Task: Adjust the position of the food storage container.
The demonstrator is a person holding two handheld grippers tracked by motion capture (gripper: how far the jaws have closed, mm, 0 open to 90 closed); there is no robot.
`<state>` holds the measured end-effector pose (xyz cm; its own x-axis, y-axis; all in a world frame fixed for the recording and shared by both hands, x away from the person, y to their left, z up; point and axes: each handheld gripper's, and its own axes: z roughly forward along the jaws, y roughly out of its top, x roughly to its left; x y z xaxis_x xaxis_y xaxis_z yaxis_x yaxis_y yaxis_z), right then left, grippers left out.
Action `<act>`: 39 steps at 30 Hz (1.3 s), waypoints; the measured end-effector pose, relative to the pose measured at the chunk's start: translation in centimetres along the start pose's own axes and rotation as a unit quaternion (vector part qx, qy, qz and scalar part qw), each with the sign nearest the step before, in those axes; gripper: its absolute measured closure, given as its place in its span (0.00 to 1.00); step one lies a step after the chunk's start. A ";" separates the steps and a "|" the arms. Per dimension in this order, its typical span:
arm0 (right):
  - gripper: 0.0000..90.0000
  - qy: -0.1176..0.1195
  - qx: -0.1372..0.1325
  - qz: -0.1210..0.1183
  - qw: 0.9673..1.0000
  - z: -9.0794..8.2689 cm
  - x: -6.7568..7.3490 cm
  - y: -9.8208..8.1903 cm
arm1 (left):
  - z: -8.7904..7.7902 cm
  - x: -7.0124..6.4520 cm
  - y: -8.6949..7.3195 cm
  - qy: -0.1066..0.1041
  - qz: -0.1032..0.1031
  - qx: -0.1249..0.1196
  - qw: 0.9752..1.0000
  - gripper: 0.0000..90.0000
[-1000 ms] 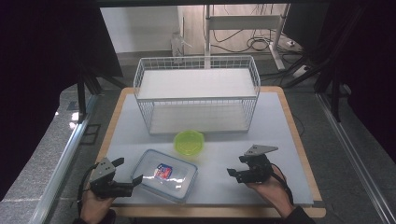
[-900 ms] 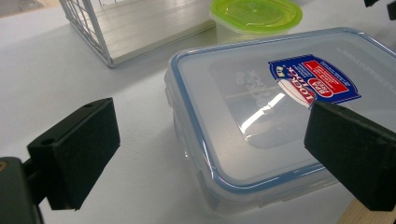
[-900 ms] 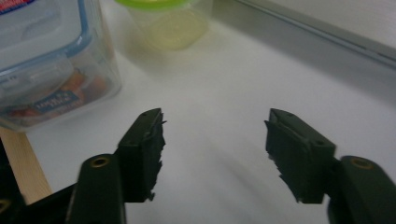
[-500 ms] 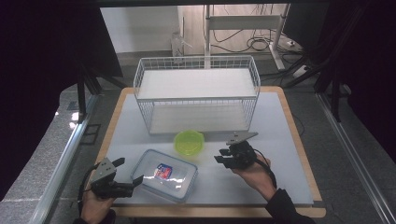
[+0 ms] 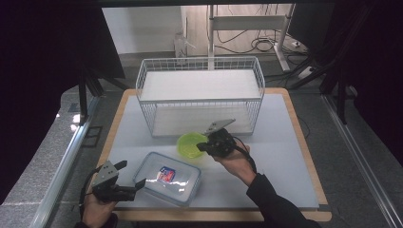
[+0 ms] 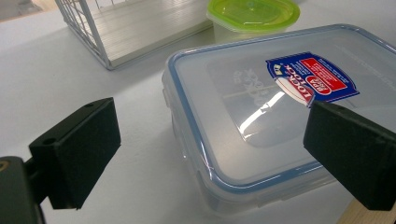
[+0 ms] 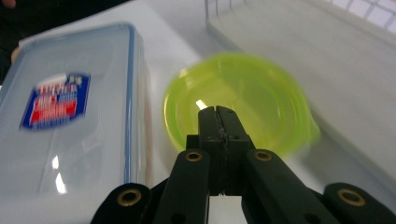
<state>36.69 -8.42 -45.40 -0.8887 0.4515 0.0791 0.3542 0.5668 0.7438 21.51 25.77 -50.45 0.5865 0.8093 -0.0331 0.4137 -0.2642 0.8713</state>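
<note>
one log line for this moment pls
left gripper: open, beside clear container | right gripper: shut, empty, over green-lidded container | wire basket: behind

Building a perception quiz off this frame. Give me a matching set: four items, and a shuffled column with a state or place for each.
Items:
1. left gripper
2. right gripper
3. green-lidded container
4. wire basket

States:
A. far half of the table, empty
B. jaws shut, over the green lid
C. jaws open, astride the corner of the clear box
D. between the clear box and the basket

Pairs: 1-C, 2-B, 3-D, 4-A
</note>
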 end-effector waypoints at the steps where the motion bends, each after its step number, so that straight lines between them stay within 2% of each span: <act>1: 1.00 0.001 0.000 -0.001 1.000 0.4 0.1 0.5 | 0.0 0.0 0.0 0.000 0.000 0.000 1.000 0.04; 6: 1.00 0.006 0.001 -0.014 1.000 2.8 0.5 2.7 | 0.0 0.1 -0.1 0.000 -0.001 0.000 1.000 0.04; 9: 1.00 0.011 0.003 -0.019 1.000 3.7 0.7 3.3 | 0.0 0.1 -0.1 -0.001 0.000 0.001 1.000 0.04; 11: 1.00 0.017 0.007 -0.028 0.999 5.1 1.0 3.9 | 0.0 0.1 -0.1 -0.002 0.000 0.002 1.000 0.04; 12: 1.00 0.017 0.007 -0.028 0.999 5.1 1.0 3.9 | 0.0 0.1 -0.1 -0.002 0.000 0.002 1.000 0.05; 14: 1.00 0.016 0.013 -0.042 0.999 6.5 1.4 4.3 | 0.1 0.1 -0.1 -0.002 0.002 0.003 1.000 0.05; 19: 1.00 0.027 0.024 -0.043 0.998 8.1 1.8 4.6 | 0.1 0.1 -0.1 -0.003 0.004 0.005 1.000 0.05; 23: 1.00 0.026 0.043 -0.053 0.997 9.5 2.1 4.6 | 0.1 0.1 -0.1 -0.004 0.003 0.003 1.000 0.05; 27: 1.00 0.026 0.049 -0.048 0.997 9.6 1.9 4.2 | 0.1 0.1 -0.2 -0.005 0.002 0.002 1.000 0.05; 32: 1.00 0.014 0.055 -0.054 0.997 9.1 1.6 4.0 | 0.1 0.0 -0.2 -0.005 0.005 0.003 1.000 0.05; 36: 1.00 0.011 0.055 -0.047 0.997 8.4 1.1 3.5 | 0.1 0.0 -0.2 -0.004 0.005 0.003 1.000 0.05; 39: 1.00 0.002 0.055 -0.037 0.998 7.2 0.5 2.6 | 0.1 0.0 -0.2 -0.004 0.005 0.004 1.000 0.06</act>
<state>39.27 -1.83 -48.21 -0.9146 0.4032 0.0300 0.3174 0.6700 0.6711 21.52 25.75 -50.63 0.5959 0.8026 -0.0273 0.4124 -0.2767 0.8680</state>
